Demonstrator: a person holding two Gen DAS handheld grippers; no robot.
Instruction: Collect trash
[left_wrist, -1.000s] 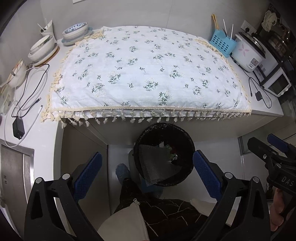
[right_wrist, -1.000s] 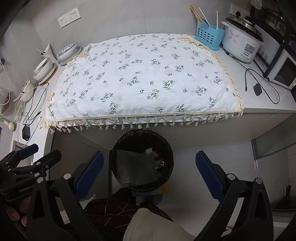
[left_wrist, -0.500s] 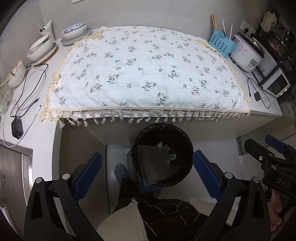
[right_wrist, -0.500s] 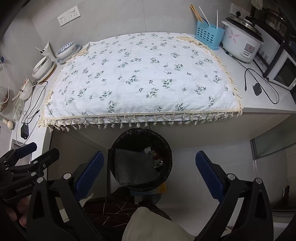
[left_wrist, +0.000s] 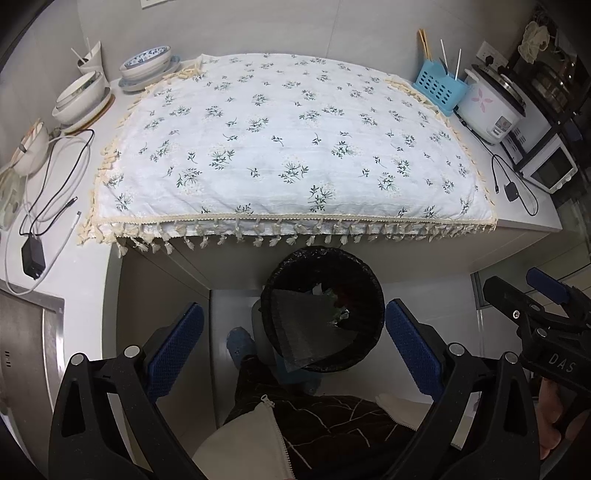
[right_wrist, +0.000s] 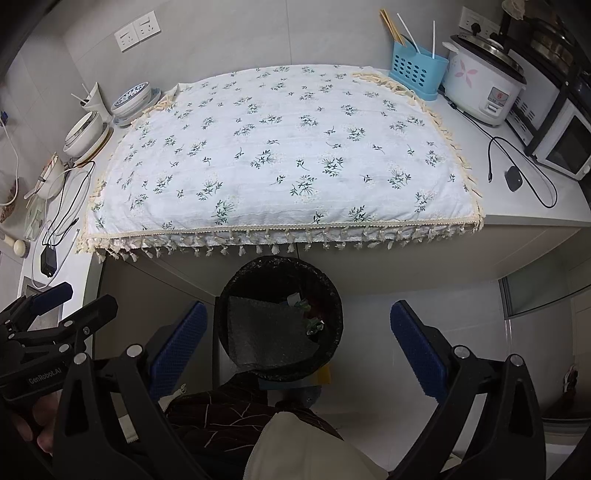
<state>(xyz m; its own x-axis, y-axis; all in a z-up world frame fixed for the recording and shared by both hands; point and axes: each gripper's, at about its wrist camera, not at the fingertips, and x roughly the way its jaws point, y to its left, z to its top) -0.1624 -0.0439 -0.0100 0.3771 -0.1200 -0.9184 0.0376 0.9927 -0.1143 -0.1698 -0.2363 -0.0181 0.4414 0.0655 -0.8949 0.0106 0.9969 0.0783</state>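
Both views sit slightly further back than a second ago: the floral cloth (left_wrist: 291, 147) lies a little lower in frame, otherwise no object has shifted. Left gripper (left_wrist: 293, 347) jaws spread wide, empty, hanging above the black-lined trash bin (left_wrist: 325, 258). Right gripper (right_wrist: 295, 343) likewise wide apart, empty, over the same bin. Bin stands on the floor under the front edge of the worktop (left_wrist: 524, 221), partly tucked beneath the cloth's tassels. Inside the bin: a grey sheet of packing material (right_wrist: 266, 332) leaning against the near wall, small scraps of trash (right_wrist: 312, 325) beside it; the scraps are too small to identify. Cloth surface bare. Left of cloth: stacked bowls (left_wrist: 79, 99), cables with charger (left_wrist: 33, 254). Right of cloth: blue utensil caddy (right_wrist: 417, 74), rice cooker (right_wrist: 484, 88), then a microwave (right_wrist: 565, 147)
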